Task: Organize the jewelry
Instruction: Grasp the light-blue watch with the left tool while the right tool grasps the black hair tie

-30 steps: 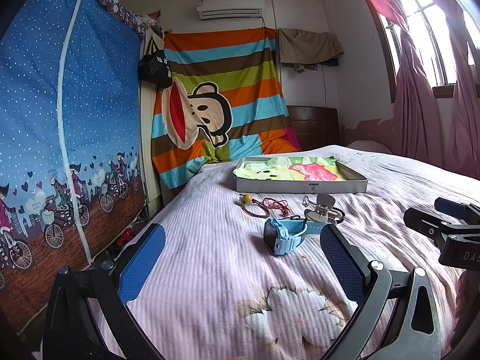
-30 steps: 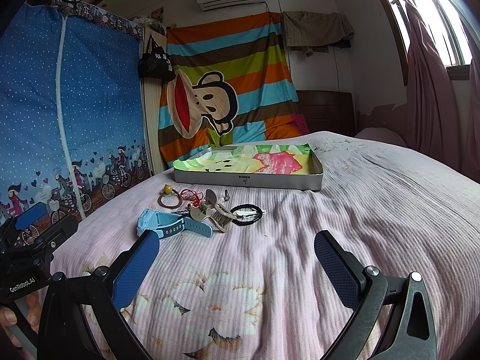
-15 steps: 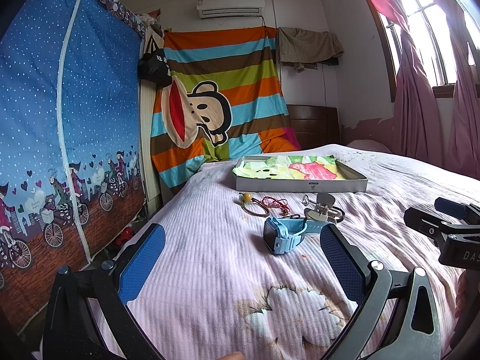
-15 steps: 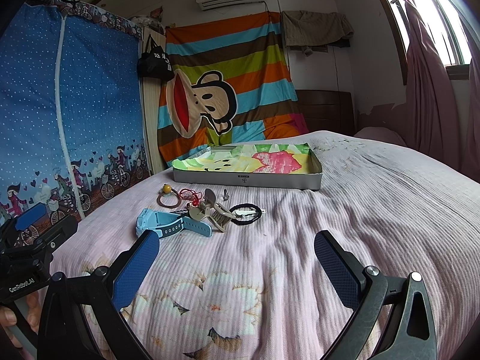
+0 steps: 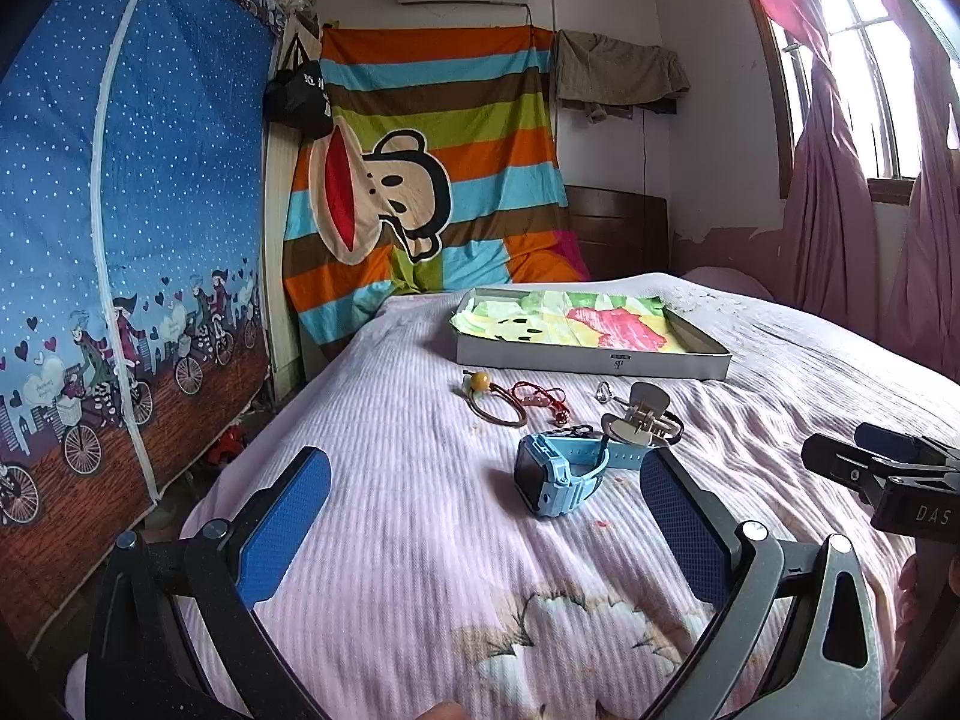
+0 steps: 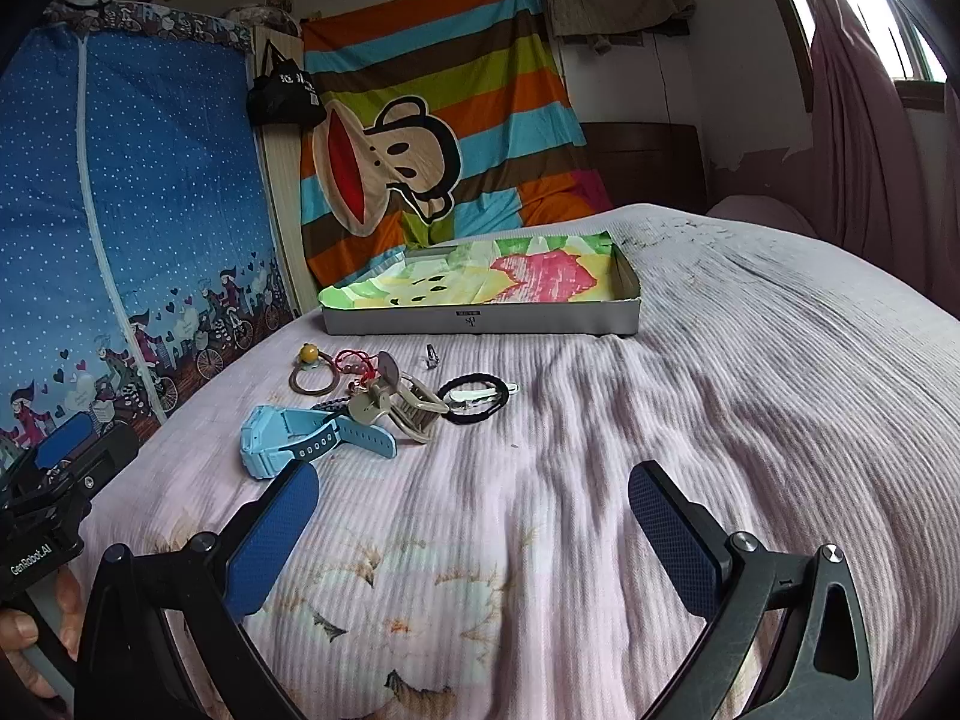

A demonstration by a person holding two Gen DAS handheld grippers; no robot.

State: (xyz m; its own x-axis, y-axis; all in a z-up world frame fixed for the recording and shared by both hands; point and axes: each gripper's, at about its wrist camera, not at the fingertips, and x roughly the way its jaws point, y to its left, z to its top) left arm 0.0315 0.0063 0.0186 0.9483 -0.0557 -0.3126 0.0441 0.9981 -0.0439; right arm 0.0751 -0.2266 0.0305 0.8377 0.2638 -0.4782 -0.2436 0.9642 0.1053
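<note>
A shallow grey box [image 5: 591, 364] lined with coloured paper lies far on the pink bed; it also shows in the right wrist view [image 6: 480, 321]. In front of it lie a light blue watch [image 5: 561, 473] [image 6: 300, 441], a beige hair claw [image 5: 637, 422] [image 6: 393, 405], a brown hair tie with a yellow bead [image 5: 495, 405] [image 6: 312, 373], a red cord [image 5: 537, 394], a small silver ring [image 5: 604, 390] [image 6: 432, 356] and a black hair tie [image 6: 474, 397]. My left gripper [image 5: 480, 522] is open and empty, just short of the watch. My right gripper [image 6: 474, 525] is open and empty, nearer than the pile.
The bed's left edge drops beside a blue fabric wardrobe [image 5: 120, 240]. A striped monkey cloth [image 5: 420, 180] hangs on the far wall. Pink curtains [image 5: 840, 192] hang at right. The right gripper's body [image 5: 888, 474] shows at the left view's right edge.
The right gripper has moved slightly forward and tilted down toward the pile. The left gripper has barely moved. No item has moved.
</note>
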